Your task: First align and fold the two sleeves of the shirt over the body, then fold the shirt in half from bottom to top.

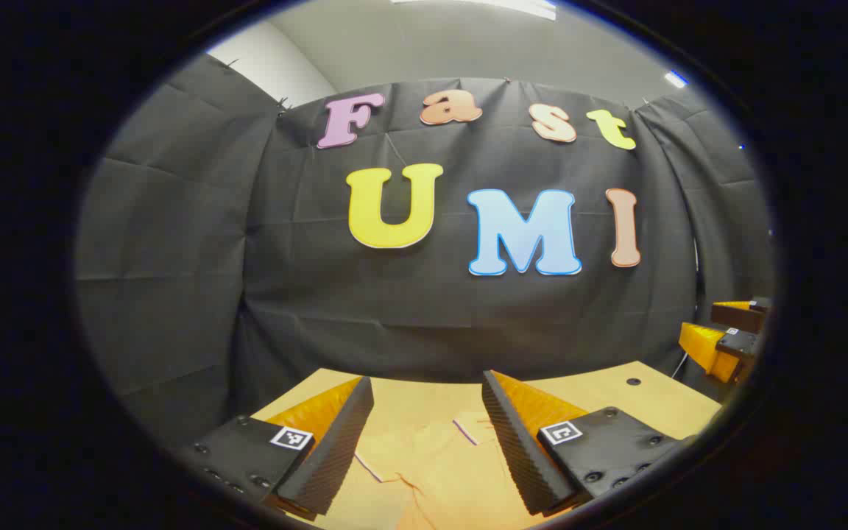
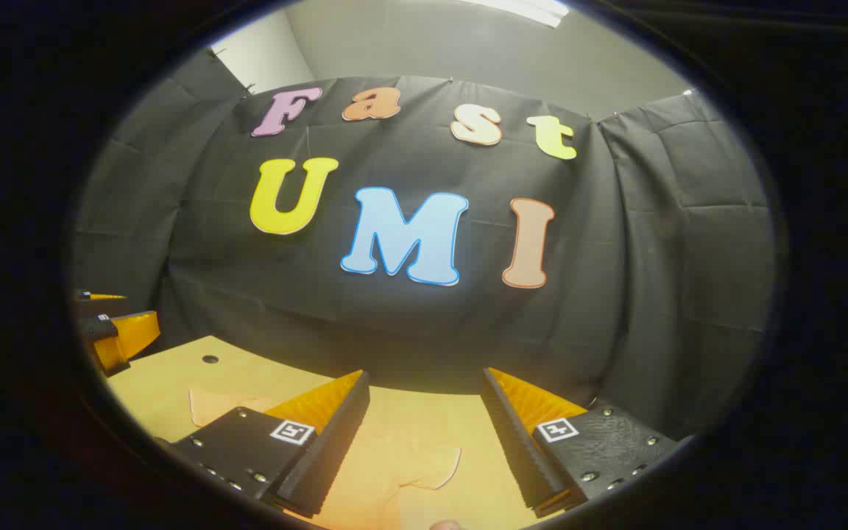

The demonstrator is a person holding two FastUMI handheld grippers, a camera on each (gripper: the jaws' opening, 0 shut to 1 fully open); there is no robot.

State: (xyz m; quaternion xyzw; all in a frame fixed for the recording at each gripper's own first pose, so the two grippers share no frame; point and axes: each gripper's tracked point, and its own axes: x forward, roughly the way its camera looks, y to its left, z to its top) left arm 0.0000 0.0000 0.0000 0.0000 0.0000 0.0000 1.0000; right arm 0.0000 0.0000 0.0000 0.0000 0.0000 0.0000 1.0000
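- Your left tool (image 1: 428, 442) is spread wide, holding nothing, raised over the shirt (image 1: 424, 471) near the counter's (image 1: 615, 394) front edge.
- The shirt lies flat on the counter; collar area sits between the fingers in the left gripper view. A sleeve (image 2: 424, 460) sticks out sideways in the right gripper view, unfolded.
- Your right tool (image 2: 424, 442) is also wide and empty, above the shirt.
- Progress: looks like nothing is done yet; both sleeve folds and the bottom-to-top fold are still left.
- Writing: only square coded tags (image 1: 291, 438) on the fingers, no readable brand on the shirt.
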